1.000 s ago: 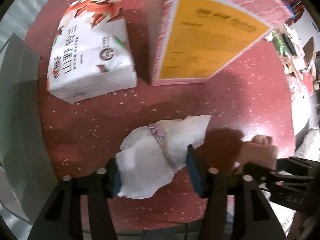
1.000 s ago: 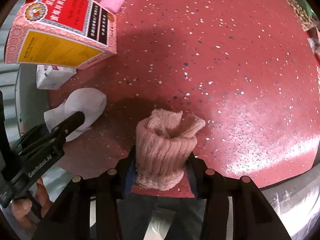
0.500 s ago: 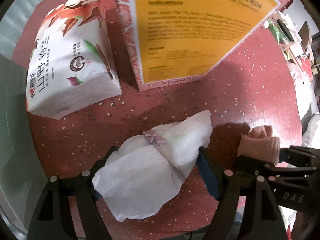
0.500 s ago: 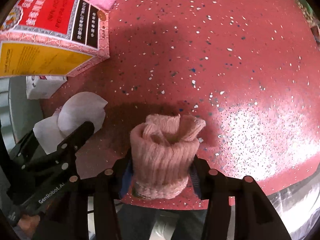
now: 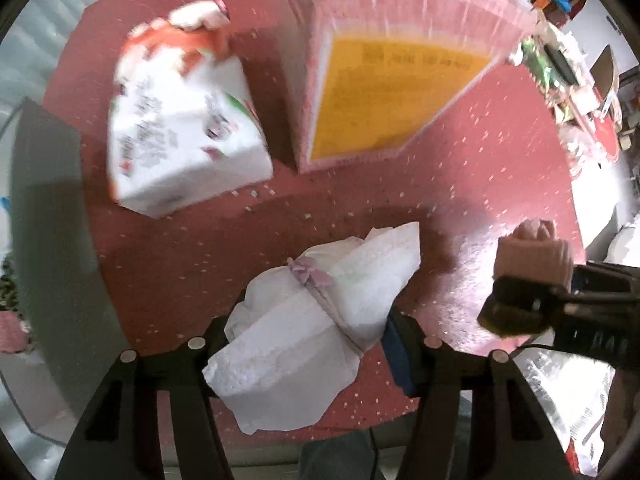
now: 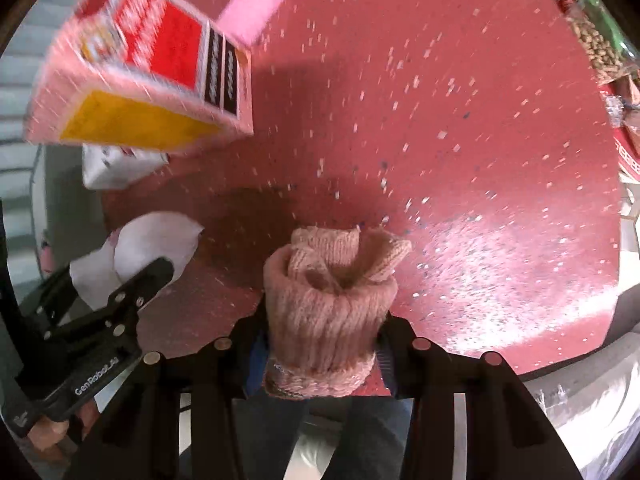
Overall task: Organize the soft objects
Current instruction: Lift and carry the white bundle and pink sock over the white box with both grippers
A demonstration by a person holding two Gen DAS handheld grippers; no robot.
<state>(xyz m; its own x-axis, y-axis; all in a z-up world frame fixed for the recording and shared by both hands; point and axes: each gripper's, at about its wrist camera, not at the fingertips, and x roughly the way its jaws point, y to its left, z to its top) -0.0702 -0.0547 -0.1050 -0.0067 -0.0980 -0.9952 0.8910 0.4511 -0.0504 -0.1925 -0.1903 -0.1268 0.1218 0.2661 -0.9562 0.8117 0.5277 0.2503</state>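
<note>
Since the earlier frames the left claw [image 5: 312,344] has risen a little, so the tissue pack and the carton look smaller and blurred, and the right claw [image 6: 320,344] has slid sideways across the red speckled bench [image 6: 460,140] with its load. The left claw's jaws are closing, and the one white cloth bundle [image 5: 320,328], tied round its middle with a pale purple band, sits between them; its far tip points toward the carton. Whether the pads already press on it cannot be told, since the bundle covers the left pad. The right claw clamps one rolled pink knitted piece [image 6: 328,312], both pads tight against its ribbed sides, held above the bench's near edge. On the bench stand one white tissue pack [image 5: 180,128] with red print and, just beside it, one large pink carton [image 5: 392,92] with a yellow panel. One flat pink pad [image 6: 252,8] lies beyond the carton. Two soft things are in the claws, one each.
</note>
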